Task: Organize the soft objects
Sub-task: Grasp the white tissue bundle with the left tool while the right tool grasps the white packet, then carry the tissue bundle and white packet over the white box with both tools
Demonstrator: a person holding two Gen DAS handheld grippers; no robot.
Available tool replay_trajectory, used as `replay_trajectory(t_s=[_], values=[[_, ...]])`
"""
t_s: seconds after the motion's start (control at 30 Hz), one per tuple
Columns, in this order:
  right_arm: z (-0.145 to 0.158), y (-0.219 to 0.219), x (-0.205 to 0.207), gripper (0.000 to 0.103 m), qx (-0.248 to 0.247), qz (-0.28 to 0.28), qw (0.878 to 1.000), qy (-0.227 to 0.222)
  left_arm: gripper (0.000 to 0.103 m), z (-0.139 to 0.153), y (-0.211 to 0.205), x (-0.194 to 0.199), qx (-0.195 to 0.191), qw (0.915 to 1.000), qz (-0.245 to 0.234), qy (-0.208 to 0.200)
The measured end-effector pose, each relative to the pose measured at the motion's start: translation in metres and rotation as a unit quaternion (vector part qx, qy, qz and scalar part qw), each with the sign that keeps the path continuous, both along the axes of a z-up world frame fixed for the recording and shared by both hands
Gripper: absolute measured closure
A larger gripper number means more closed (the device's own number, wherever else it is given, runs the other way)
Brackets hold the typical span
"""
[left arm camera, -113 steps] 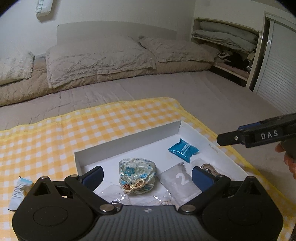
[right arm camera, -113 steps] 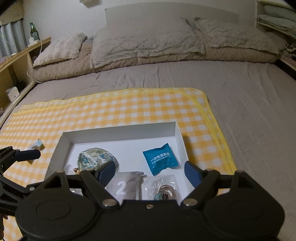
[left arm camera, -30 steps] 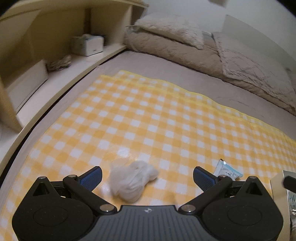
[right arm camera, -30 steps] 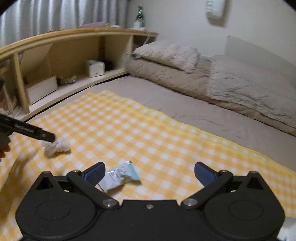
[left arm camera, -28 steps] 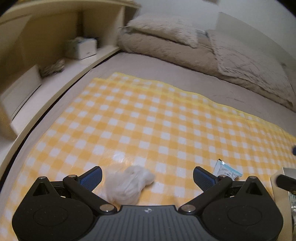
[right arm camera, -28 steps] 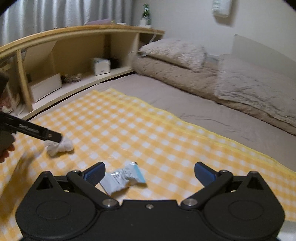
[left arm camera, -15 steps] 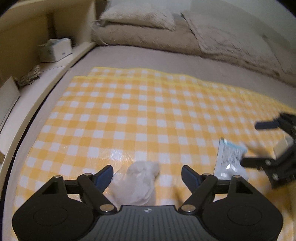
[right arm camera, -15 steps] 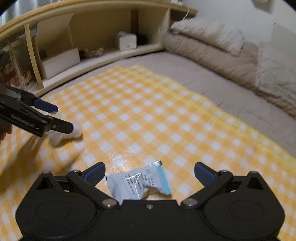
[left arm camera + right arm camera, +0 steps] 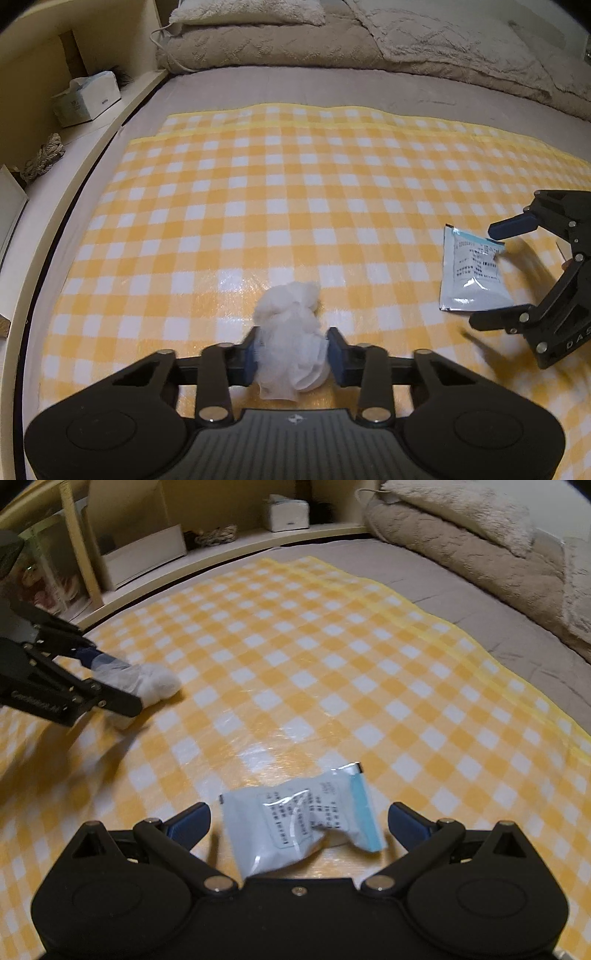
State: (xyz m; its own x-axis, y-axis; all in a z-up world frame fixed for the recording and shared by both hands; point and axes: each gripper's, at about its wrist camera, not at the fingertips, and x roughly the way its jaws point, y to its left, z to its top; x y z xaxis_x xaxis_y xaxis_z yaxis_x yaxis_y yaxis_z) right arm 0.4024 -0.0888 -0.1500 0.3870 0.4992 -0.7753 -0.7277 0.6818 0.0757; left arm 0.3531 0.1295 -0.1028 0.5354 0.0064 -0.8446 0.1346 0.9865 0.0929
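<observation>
The left gripper (image 9: 291,356) has just closed its jaws on the white cloth wad (image 9: 291,343), which was lying free on the yellow checked blanket (image 9: 295,192) a second ago. The right gripper (image 9: 297,821), jaws wide and empty, now straddles the white sachet (image 9: 301,823); both pickups look imminent.

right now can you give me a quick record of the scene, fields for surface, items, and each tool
surface: yellow checked cloth spread over a grey bed
items: white soft bundle; pale sealed packet
left tool: jaws have just been closing and are now shut on the white soft bundle, which lies on the cloth
right tool: open, blue pads either side of the packet, not pressing it
packet state: lying flat on the cloth, crumpled
background: shelf beside the bed with a tissue box and rope
</observation>
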Motion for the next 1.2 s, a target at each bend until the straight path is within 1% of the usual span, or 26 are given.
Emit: replay_trajectory(t_s=[0.13,0.23,0.3,0.33,0.4,0.47,0.6,0.73,0.9,1.0,1.07,1.2], values=[[-0.003,0.010,-0.004,0.000,-0.023,0.017,1.000,-0.003,0.073,0.002,-0.003,-0.001,0.001,1.0000,-0.007,0.002],[-0.003,0.014,-0.003,0.005,-0.038,0.009,0.999,-0.004,0.074,0.004,-0.003,-0.002,0.001,1.0000,-0.004,-0.002],[-0.002,0.013,-0.001,0.016,-0.039,-0.007,0.999,-0.002,0.074,0.006,-0.002,-0.001,-0.001,1.0000,0.000,-0.007],[0.000,0.011,0.002,0.017,-0.037,-0.017,0.999,0.004,0.074,0.008,-0.002,0.000,-0.002,1.0000,0.001,-0.009],[0.002,0.008,0.004,0.027,-0.034,-0.029,0.999,0.009,0.075,0.011,-0.002,-0.001,-0.003,0.9999,0.004,-0.013],[0.003,0.007,0.004,0.034,-0.043,-0.036,0.998,0.002,0.075,0.015,-0.002,-0.001,-0.005,0.9998,0.006,-0.018],[0.007,0.007,-0.002,0.042,-0.057,-0.044,0.997,-0.014,0.075,0.023,-0.008,-0.004,-0.011,0.9994,0.007,-0.031],[0.018,0.008,-0.011,0.044,-0.059,-0.042,0.997,-0.030,0.075,0.033,-0.014,-0.007,-0.022,0.9987,0.011,-0.044],[0.042,0.003,-0.029,0.045,-0.052,-0.049,0.996,-0.062,0.075,0.050,-0.023,-0.015,-0.040,0.9967,0.015,-0.068],[0.057,-0.004,-0.043,0.045,-0.049,-0.060,0.994,-0.079,0.075,0.062,-0.030,-0.022,-0.052,0.9950,0.014,-0.084],[0.067,-0.009,-0.052,0.045,-0.057,-0.070,0.992,-0.092,0.075,0.069,-0.034,-0.027,-0.056,0.9940,0.011,-0.093],[0.087,-0.022,-0.068,0.045,-0.045,-0.089,0.989,-0.109,0.075,0.087,-0.043,-0.041,-0.068,0.9911,0.008,-0.114]])
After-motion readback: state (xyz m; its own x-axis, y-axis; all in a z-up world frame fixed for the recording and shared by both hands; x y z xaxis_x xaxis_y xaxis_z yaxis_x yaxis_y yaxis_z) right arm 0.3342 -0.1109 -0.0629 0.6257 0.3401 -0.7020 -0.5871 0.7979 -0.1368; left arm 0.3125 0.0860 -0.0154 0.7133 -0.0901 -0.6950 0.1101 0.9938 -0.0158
